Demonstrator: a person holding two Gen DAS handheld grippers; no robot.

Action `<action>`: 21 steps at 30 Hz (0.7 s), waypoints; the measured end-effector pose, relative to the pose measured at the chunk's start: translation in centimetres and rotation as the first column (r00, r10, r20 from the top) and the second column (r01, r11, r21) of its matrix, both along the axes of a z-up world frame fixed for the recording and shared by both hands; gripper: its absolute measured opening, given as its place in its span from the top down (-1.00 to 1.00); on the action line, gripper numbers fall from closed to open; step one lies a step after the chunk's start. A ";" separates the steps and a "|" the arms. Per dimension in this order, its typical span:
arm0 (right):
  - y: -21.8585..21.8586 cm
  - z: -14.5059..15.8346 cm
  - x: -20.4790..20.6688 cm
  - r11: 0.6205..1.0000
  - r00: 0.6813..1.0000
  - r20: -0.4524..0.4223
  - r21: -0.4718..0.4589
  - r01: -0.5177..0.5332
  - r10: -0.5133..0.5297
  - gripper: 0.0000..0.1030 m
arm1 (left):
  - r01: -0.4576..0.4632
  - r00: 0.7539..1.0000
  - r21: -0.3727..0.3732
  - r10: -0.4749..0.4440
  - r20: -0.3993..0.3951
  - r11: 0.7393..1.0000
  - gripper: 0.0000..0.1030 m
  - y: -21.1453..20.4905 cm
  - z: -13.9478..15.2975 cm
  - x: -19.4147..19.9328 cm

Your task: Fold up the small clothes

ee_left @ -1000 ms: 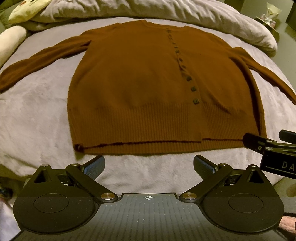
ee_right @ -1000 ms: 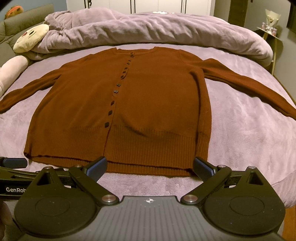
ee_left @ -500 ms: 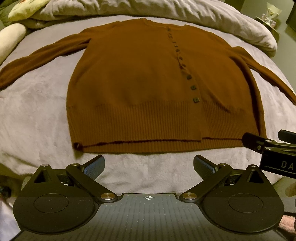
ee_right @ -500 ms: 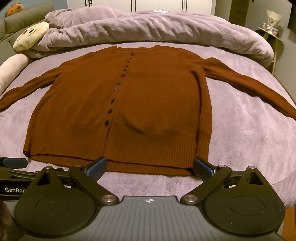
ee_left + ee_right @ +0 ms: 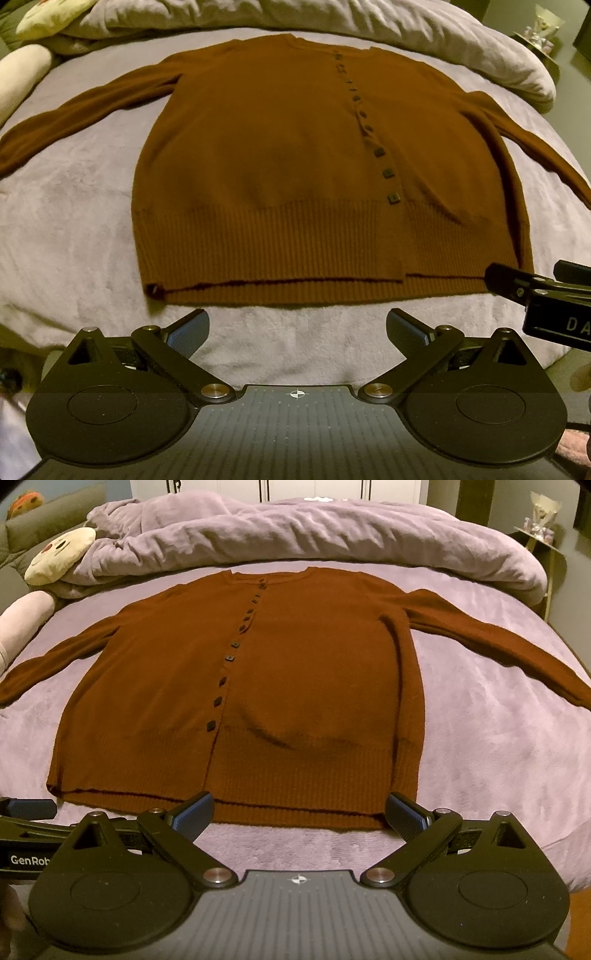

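Observation:
A brown buttoned cardigan (image 5: pixel 277 166) lies flat, front up, on the bed, sleeves spread to both sides; it also shows in the right wrist view (image 5: pixel 295 686). My left gripper (image 5: pixel 297 328) is open and empty, hovering just short of the hem's left-middle part. My right gripper (image 5: pixel 299 812) is open and empty, its fingertips at the hem near the lower right corner. The right gripper's fingers (image 5: pixel 517 286) show at the right edge of the left wrist view; the left gripper's fingers (image 5: pixel 27 808) show at the left edge of the right wrist view.
The bed has a grey-lilac blanket (image 5: pixel 498 746). A bunched duvet (image 5: pixel 295 528) lies along the far side. A round face cushion (image 5: pixel 59 555) and a pale bolster (image 5: pixel 18 624) sit at the far left. A small side table (image 5: pixel 539 535) stands at the far right.
Both grippers have edged slightly forward toward the hem. The cardigan has not moved, and both grippers stay open.

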State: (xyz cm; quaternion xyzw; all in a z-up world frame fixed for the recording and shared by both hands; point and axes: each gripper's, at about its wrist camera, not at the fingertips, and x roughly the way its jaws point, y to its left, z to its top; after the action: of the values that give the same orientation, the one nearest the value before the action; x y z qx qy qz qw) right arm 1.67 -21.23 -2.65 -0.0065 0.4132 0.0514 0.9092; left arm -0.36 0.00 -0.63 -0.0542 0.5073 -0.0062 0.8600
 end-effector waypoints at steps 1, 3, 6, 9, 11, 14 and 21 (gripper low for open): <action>-0.1 0.0 0.0 1.000 1.000 0.000 0.008 -0.001 0.001 -0.92 | 0.000 1.000 -0.001 0.000 -0.001 1.000 -1.00 0.0 0.0 0.1; -0.4 0.0 0.0 0.999 1.000 0.001 0.034 -0.005 0.005 -0.92 | 0.000 1.000 -0.001 0.000 -0.005 1.000 -1.00 0.0 -0.1 0.1; -0.7 -0.2 0.0 0.998 1.000 0.002 0.059 -0.016 0.016 -0.92 | 0.003 1.000 0.004 -0.003 -0.012 1.000 -1.00 -0.1 -0.2 0.3; -1.0 -0.5 0.1 0.995 0.999 -0.003 0.093 -0.043 0.043 -0.92 | 0.003 1.000 0.012 -0.003 -0.021 1.000 -1.00 -0.1 -0.3 0.5; -1.3 -0.8 0.4 0.991 0.997 -0.029 0.119 -0.064 0.068 -0.92 | -0.001 1.000 0.017 0.002 -0.025 1.000 -1.00 -0.2 -0.3 0.6; -2.7 -1.1 1.2 0.981 0.998 -0.057 0.191 -0.028 0.039 -0.92 | -0.007 1.000 0.031 0.008 -0.027 0.999 -1.00 -0.2 -0.3 0.9; -11.7 -0.9 4.3 0.863 0.980 -0.004 0.474 0.176 -0.198 -0.92 | -0.056 0.998 0.040 0.056 -0.007 0.998 -1.00 0.8 0.5 2.9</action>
State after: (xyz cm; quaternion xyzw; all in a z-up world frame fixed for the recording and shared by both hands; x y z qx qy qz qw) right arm 6.01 -32.98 -3.58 0.2541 0.3664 0.0620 0.8929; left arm 2.50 0.79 -0.15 -0.0514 0.5091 0.0280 0.8587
